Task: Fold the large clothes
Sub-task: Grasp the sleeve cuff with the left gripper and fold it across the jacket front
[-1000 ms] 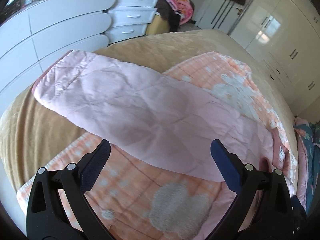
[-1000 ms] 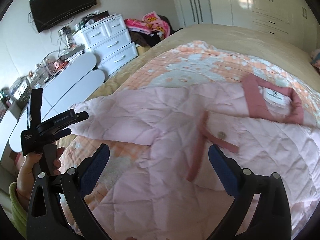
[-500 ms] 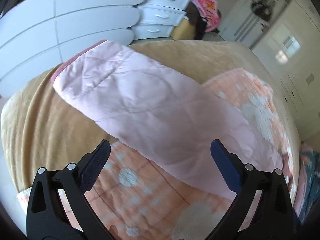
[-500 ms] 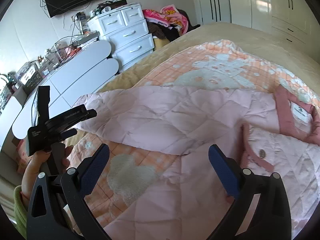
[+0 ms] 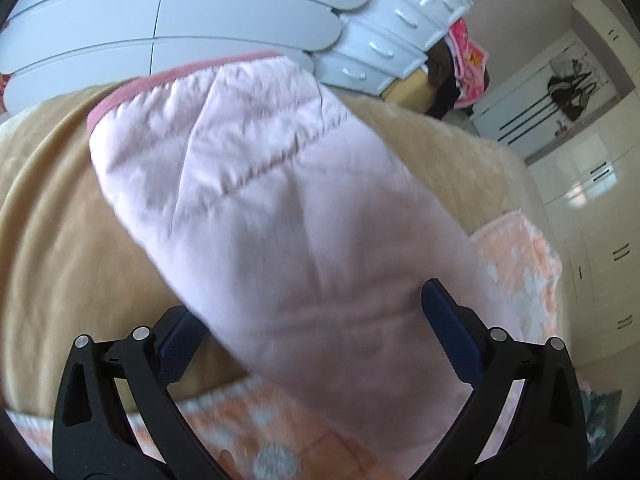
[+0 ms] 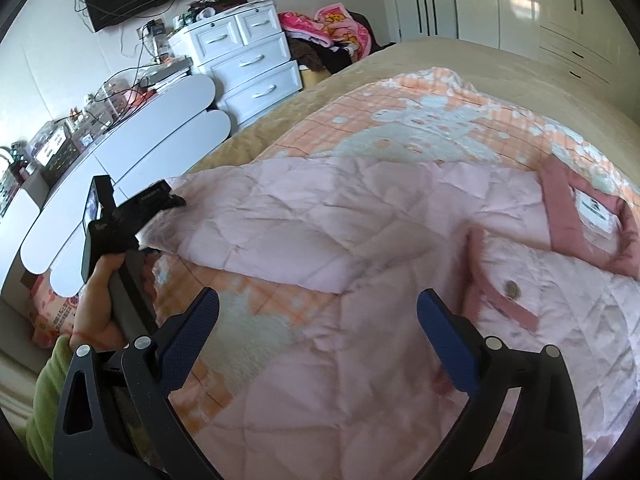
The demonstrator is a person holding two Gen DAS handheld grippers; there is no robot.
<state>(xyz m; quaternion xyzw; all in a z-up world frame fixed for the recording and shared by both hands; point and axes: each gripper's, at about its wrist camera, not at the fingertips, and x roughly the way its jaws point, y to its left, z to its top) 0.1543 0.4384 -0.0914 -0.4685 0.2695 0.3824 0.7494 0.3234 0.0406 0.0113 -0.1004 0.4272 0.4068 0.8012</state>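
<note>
Pink quilted jacket (image 6: 400,240) spread on bed (image 6: 460,52), left tongs (image 5: 312,332) wide astride its sleeve (image 5: 260,184) near bed's corner, right tongs (image 6: 318,328) wide above, white drawers (image 6: 248,60) beyond.

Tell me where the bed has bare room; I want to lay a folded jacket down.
The tan bedspread lies bare along the far side, between the peach blanket and the wardrobe doors. The near half is crowded: the pink jacket spreads there, its sleeve reaching toward the white dresser.
</note>
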